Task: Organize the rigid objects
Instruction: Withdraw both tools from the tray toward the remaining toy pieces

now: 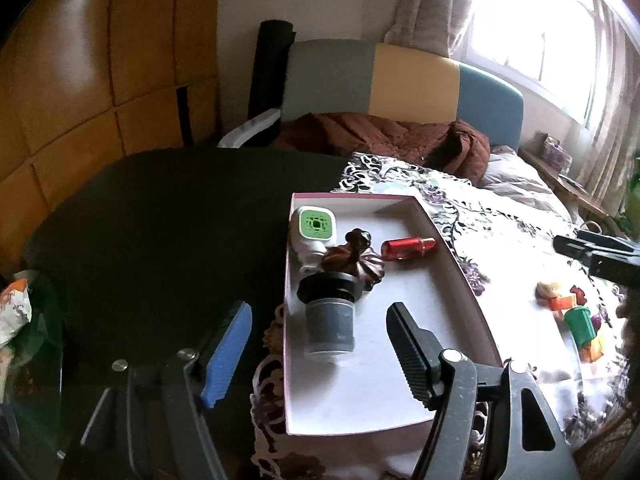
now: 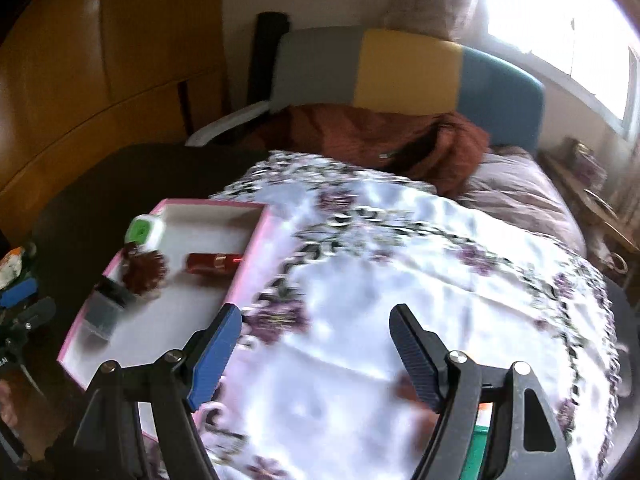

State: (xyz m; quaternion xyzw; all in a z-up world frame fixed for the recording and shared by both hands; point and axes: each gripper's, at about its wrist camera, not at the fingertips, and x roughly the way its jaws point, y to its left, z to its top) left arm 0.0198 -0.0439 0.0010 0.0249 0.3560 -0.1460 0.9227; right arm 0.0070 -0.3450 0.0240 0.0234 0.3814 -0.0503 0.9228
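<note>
A white box with a pink rim (image 1: 452, 256) sits on a floral cloth (image 1: 500, 240). Inside it lie a white device with a green face (image 1: 316, 226), a dark carved wooden piece (image 1: 354, 260), a red tube (image 1: 408, 248) and a grey cylinder with a black cap (image 1: 328, 320). My left gripper (image 1: 320, 354) is open, its fingertips on either side of the cylinder's near end without touching it. Small colourful toys (image 1: 576, 316) lie on the cloth to the right. In the blurred right wrist view my right gripper (image 2: 316, 344) is open over bare cloth, right of the box (image 2: 248, 264).
A dark tabletop (image 1: 160, 220) spreads to the left of the box. Behind it are a bed with a brown blanket (image 1: 380, 136) and a grey, yellow and blue headboard (image 1: 400, 76). A crumpled bag (image 1: 16, 308) lies at the far left, on a lower glass surface.
</note>
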